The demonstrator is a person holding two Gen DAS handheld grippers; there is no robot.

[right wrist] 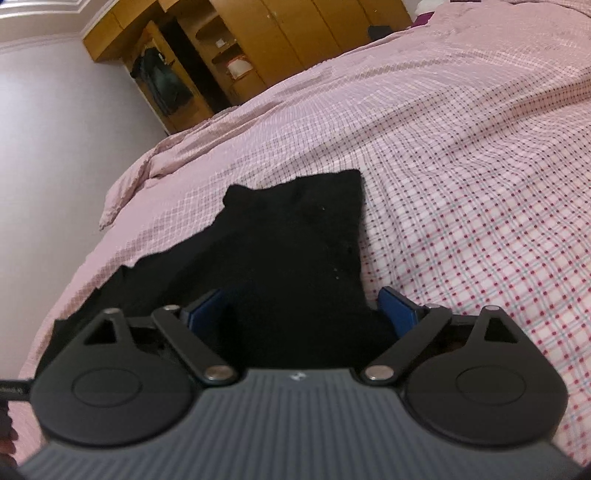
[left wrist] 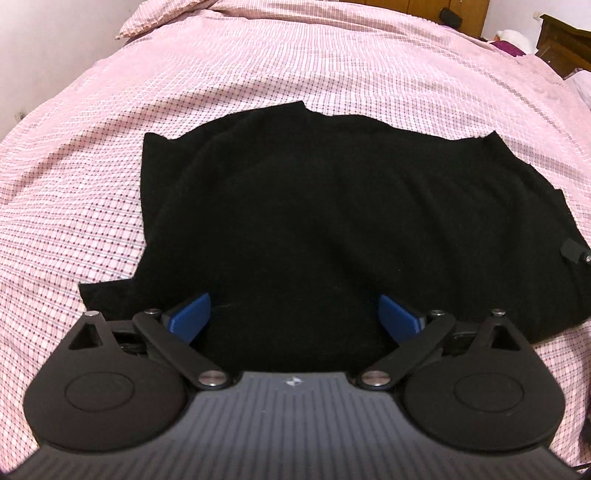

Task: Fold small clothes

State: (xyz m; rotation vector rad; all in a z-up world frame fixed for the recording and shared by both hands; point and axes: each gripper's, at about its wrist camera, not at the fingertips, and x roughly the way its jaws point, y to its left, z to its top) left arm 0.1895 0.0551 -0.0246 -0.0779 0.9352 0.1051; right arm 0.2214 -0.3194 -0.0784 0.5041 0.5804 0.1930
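Left hand-held gripper (left wrist: 294, 316): jaws spread wide, blue pads (left wrist: 190, 314) clear of the cloth, gripping nothing. It hovers over the near edge of the black garment (left wrist: 314, 206), which lies rumpled and mostly flat on the bed (left wrist: 258, 66) with its pink checked cover.

Right hand-held gripper (right wrist: 301, 312): also wide open, nothing clamped; a black fold sits between the pads but isn't pinched.

Beyond: pillow (left wrist: 166, 18) at the bed's far end, wooden wardrobe (right wrist: 258, 40) by the wall.
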